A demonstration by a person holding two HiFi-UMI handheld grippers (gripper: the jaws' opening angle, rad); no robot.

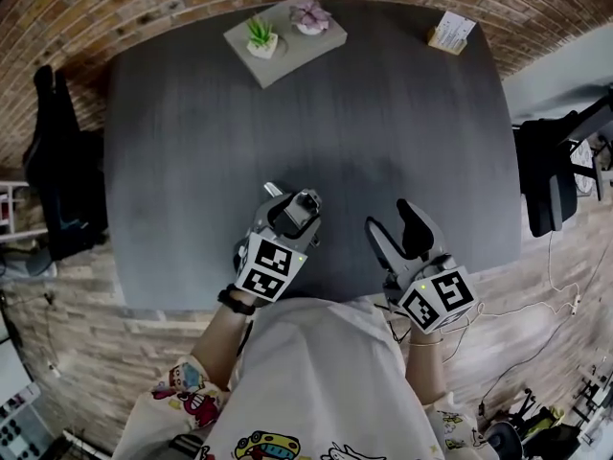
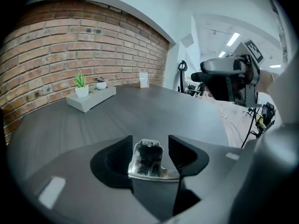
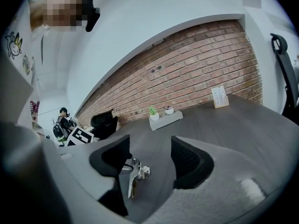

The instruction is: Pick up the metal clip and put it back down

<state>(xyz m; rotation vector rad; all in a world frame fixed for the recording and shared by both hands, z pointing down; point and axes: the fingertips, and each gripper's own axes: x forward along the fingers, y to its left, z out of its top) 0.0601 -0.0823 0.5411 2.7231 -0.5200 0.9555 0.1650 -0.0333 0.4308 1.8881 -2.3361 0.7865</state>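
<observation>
Grippers first, and the count is two. The left gripper [image 1: 292, 204] and the right gripper [image 1: 393, 223] hover low over the near edge of one dark tabletop [image 1: 383, 123]. Each carries one cube with black-and-white square markers.

One metal clip [image 2: 148, 160] here, and it stands upright between the left fingers [image 2: 184, 153]. It is shiny bent sheet metal, a round-shouldered tab with a small slot near its top and a wider lip at its base. Those fingers stand fairly wide. There is a sliver of gap on the clip's right side, and the left side is very close, so the pads bracket it rather than squeeze it. From the right gripper view the clip looks to be down on the tabletop, near the edge closest to the person.

Over to the right fingers [image 3: 189, 164]: spread wide, black with ribbed inner pads, nothing between them but bare tabletop. The clip shows just beyond that gripper's left finger.

The tabletop itself is matte charcoal with a fine straight grain and rounded corners.

Further back sits one pale grey rectangular slab [image 1: 297, 54] bearing two little pots, one spiky green plant [image 1: 260, 34] and one purplish rosette [image 1: 310, 13]. Off to the right of the slab, well apart from it, is one small card stand [image 1: 450, 33]. Behind it all runs a red brick wall [image 2: 70, 45].
</observation>
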